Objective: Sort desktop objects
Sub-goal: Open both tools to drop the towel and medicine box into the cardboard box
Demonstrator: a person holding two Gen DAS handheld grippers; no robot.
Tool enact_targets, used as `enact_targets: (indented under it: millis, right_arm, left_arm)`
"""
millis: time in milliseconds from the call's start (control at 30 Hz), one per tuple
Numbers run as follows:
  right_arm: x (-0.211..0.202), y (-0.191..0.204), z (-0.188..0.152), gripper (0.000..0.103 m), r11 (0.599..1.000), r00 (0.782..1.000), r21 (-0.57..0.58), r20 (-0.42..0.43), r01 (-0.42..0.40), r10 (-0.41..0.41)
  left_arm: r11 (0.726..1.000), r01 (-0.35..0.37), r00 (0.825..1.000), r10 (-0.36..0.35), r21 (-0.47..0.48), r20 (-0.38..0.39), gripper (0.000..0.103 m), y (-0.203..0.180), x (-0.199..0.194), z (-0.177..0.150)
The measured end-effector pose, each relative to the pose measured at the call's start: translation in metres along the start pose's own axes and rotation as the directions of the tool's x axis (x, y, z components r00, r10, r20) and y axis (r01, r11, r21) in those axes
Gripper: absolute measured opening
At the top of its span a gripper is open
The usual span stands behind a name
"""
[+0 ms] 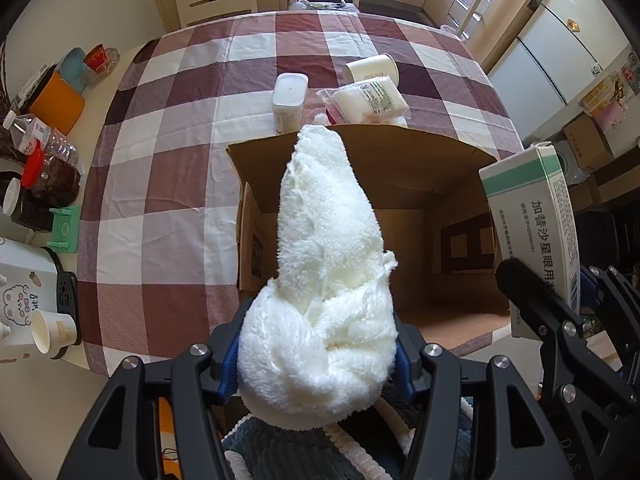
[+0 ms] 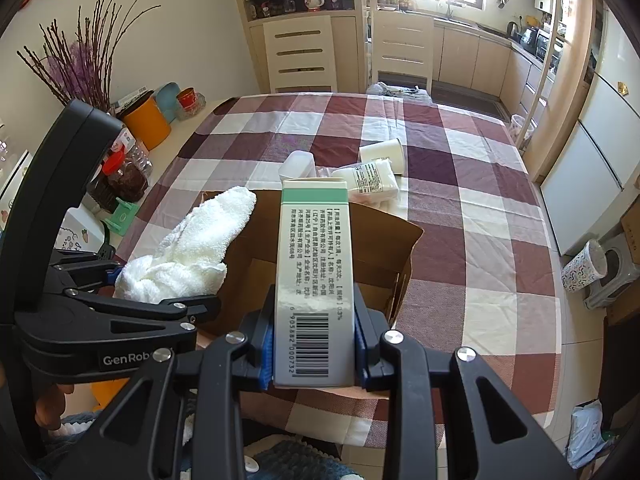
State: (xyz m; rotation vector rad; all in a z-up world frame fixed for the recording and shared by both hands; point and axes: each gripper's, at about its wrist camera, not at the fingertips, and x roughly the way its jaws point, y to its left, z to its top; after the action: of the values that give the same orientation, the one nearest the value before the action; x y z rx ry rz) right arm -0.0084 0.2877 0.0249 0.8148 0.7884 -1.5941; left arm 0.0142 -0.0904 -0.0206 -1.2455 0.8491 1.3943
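Note:
A white fluffy towel (image 1: 324,240) is bunched between the blue pads of my left gripper (image 1: 318,360), which is shut on it. Its free end points out over the open cardboard box (image 1: 420,160) on the checked tablecloth. My right gripper (image 2: 314,348) is shut on a white-and-green medicine box (image 2: 314,260), barcode facing the camera, held above the cardboard box (image 2: 380,248). The two grippers hang side by side. The towel (image 2: 192,248) and left gripper (image 2: 140,284) show at the left of the right wrist view. The medicine box (image 1: 532,216) shows at the right of the left wrist view.
Beyond the cardboard box lie a white lidded container (image 1: 289,98), a tipped paper cup (image 1: 372,68) and a clear packet of white pads (image 1: 370,100). Jars, bottles and an orange canister (image 2: 146,122) crowd the counter at the left. Chairs (image 2: 300,54) stand at the far edge.

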Motion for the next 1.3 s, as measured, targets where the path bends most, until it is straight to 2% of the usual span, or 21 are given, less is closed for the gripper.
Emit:
enact_targets:
  millis: [67, 100, 133, 167, 200, 233, 267, 367, 1300]
  right_arm:
    - [0.001, 0.0, 0.0, 0.032, 1.0, 1.0, 0.0, 0.0, -0.004, 0.004]
    - [0.0, -0.001, 0.0, 0.037, 1.0, 1.0, -0.001, 0.006, -0.006, 0.006]
    - [-0.001, 0.0, 0.001, 0.054, 1.0, 1.0, -0.004, 0.017, 0.005, -0.005]
    - [-0.003, -0.002, 0.001, 0.078, 0.999, 0.999, 0.003, 0.036, 0.032, -0.032]
    - [-0.008, -0.007, 0.002, 0.087, 0.998, 0.996, 0.027, 0.07, 0.053, -0.055]
    - [-0.012, -0.012, 0.002, 0.099, 0.998, 0.994, 0.045, 0.094, 0.052, -0.056]
    - [-0.017, -0.016, 0.003, 0.103, 0.997, 0.991, 0.062, 0.122, 0.042, -0.05]
    - [-0.022, -0.019, 0.005, 0.103, 0.996, 0.986, 0.071, 0.156, 0.045, -0.055]
    - [-0.013, -0.031, 0.002, 0.103, 0.996, 0.996, 0.083, 0.088, 0.025, -0.032]
  left_arm:
    - [1.0, -0.014, 1.0, 0.013, 0.015, 0.023, 0.065, -0.002, -0.004, 0.001]
    - [0.999, -0.032, 0.999, 0.031, 0.022, 0.035, 0.065, -0.004, -0.007, 0.002]
    - [0.998, -0.067, 0.996, 0.066, 0.021, 0.054, 0.066, -0.003, -0.01, 0.002]
    - [0.996, -0.088, 0.993, 0.087, 0.004, 0.077, 0.074, 0.0, -0.014, 0.004]
    - [0.996, -0.081, 0.992, 0.082, -0.024, 0.099, 0.093, 0.005, -0.018, 0.006]
    - [0.998, -0.054, 0.992, 0.059, -0.043, 0.114, 0.096, 0.009, -0.022, 0.007]
    - [0.998, -0.029, 0.991, 0.036, -0.055, 0.132, 0.101, 0.012, -0.025, 0.008]
    - [0.998, -0.044, 0.988, 0.052, -0.054, 0.149, 0.101, 0.011, -0.03, 0.01]
    - [0.997, -0.072, 0.995, 0.073, -0.018, 0.068, 0.102, 0.001, -0.013, 0.01]
